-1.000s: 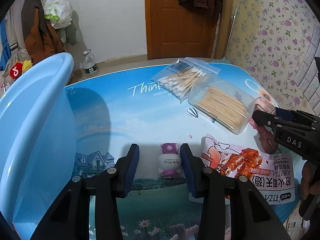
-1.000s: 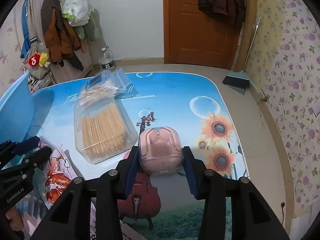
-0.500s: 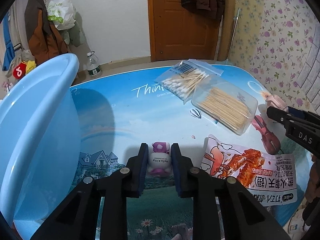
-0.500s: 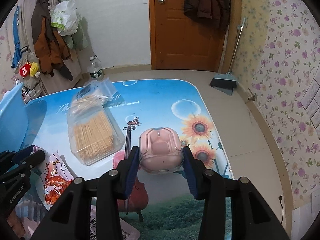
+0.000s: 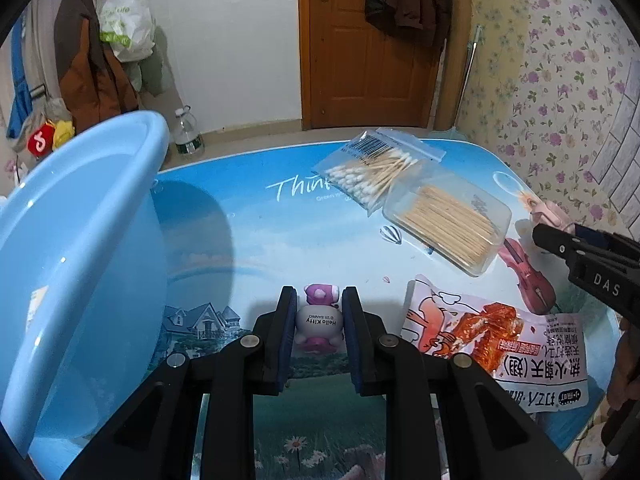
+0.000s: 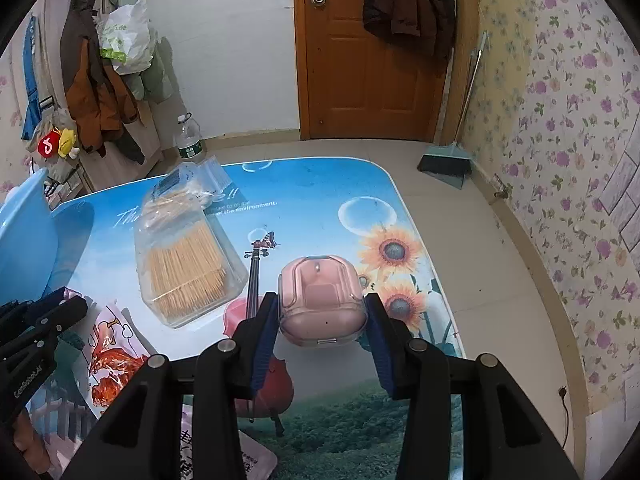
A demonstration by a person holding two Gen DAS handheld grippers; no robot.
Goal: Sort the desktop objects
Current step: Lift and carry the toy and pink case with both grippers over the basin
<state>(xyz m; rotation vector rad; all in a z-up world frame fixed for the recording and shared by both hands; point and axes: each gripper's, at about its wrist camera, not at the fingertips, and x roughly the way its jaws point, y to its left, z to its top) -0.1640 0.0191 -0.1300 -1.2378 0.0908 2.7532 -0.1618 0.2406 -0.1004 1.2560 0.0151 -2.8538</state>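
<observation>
A small Hello Kitty figure (image 5: 319, 322) is clamped between the blue pads of the left gripper (image 5: 319, 320), whose fingers are closed against both of its sides; whether it rests on the table (image 5: 256, 232) or is raised just above it cannot be told. A large blue basin (image 5: 76, 248) is seen at the left of that gripper, tilted, with its rim near the table's left edge. To the right of the figure a snack packet (image 5: 500, 348) with red print lies flat on the table. Farther away, a clear box of wooden sticks (image 5: 448, 224) is placed, and a bag of cotton swabs (image 5: 372, 172) lies just beyond it, touching or overlapping its far end. In the right wrist view a pink earbud case (image 6: 322, 300) under a clear cover is gripped by the right gripper (image 6: 322, 320), the fingers closed on its left and right sides. The case is held above the printed violin and sunflowers near the right edge of the table, well apart from the basin (image 6: 24, 240) at the far left.
</observation>
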